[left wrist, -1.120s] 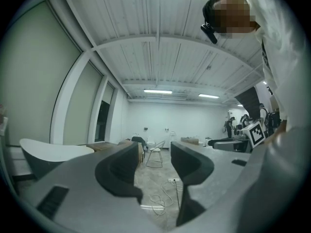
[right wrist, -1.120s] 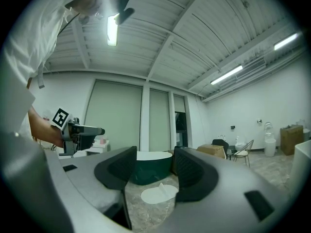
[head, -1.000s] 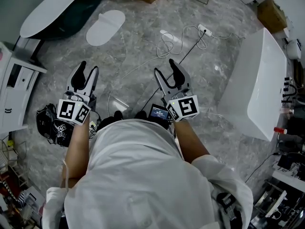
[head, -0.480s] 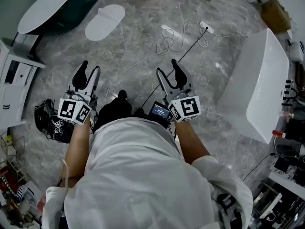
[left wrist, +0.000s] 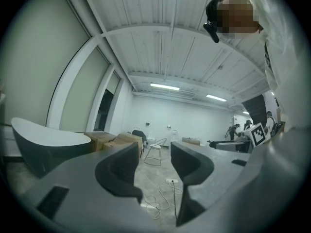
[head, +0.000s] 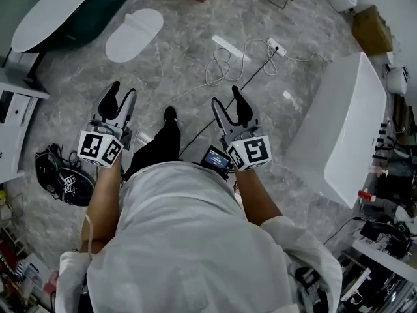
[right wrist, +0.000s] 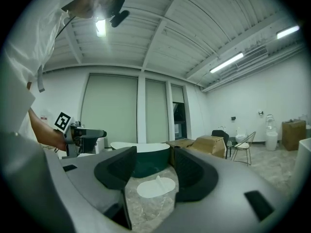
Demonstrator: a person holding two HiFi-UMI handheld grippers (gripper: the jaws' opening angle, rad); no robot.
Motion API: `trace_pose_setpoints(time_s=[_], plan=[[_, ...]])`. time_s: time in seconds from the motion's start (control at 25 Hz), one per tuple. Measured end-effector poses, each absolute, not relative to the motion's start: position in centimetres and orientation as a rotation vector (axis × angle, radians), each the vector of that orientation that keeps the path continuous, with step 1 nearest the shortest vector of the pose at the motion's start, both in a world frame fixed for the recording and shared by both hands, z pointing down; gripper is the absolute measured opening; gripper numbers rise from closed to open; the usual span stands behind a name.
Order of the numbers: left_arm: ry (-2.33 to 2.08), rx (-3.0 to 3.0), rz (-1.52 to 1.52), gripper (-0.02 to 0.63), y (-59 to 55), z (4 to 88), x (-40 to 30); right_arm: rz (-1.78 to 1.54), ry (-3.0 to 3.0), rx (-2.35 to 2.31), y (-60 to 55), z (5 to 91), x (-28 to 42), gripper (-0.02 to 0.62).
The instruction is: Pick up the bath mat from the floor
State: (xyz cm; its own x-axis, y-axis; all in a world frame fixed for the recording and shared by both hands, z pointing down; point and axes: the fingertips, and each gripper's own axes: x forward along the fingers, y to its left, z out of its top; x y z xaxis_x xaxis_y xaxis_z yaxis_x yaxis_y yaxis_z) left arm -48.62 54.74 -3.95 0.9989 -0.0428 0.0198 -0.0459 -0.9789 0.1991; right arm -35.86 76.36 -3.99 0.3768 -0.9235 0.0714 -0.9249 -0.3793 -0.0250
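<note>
Right, over on the left, the left gripper is held level with its jaws apart and nothing between them; through the gap there's only bare floor and a loose white cable. Ahead of it, well apart, lies the bath mat, a pale oval flat on the grey marble floor just in front of the dark bathtub. Moving across, the right gripper is parted and empty too, and its own view lines the mat up neatly in the gap between its jaws, far off. It looks thin, light and limp, likely to droop and fold once lifted, and hard to get under where it hugs that slick stone. A small crease stands up on the side nearer the grippers; that, or the near rim, looks the best place to pinch.
</note>
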Motion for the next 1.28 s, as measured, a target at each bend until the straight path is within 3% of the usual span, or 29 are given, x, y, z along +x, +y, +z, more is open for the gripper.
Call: trace_pose_setpoints(time_s=[0.56, 0.88, 1.28], plan=[[-0.054, 2.903, -0.044, 0.21, 39.3, -4.5, -30.3, 0.075, -1.741, 2.55, 60.1, -7.2, -17.2, 0.253], [-0.174, 2.892, -0.026, 0.204, 31.7, -2.6, -25.4, 0.082, -1.79, 2.522, 53.5, -6.5, -10.7, 0.253], [-0.482, 2.875, 0.008, 0.202, 27.5, -0.3, -16.6, 0.117, -2.051, 2.379, 46.6, -2.3, 3.4, 0.253]])
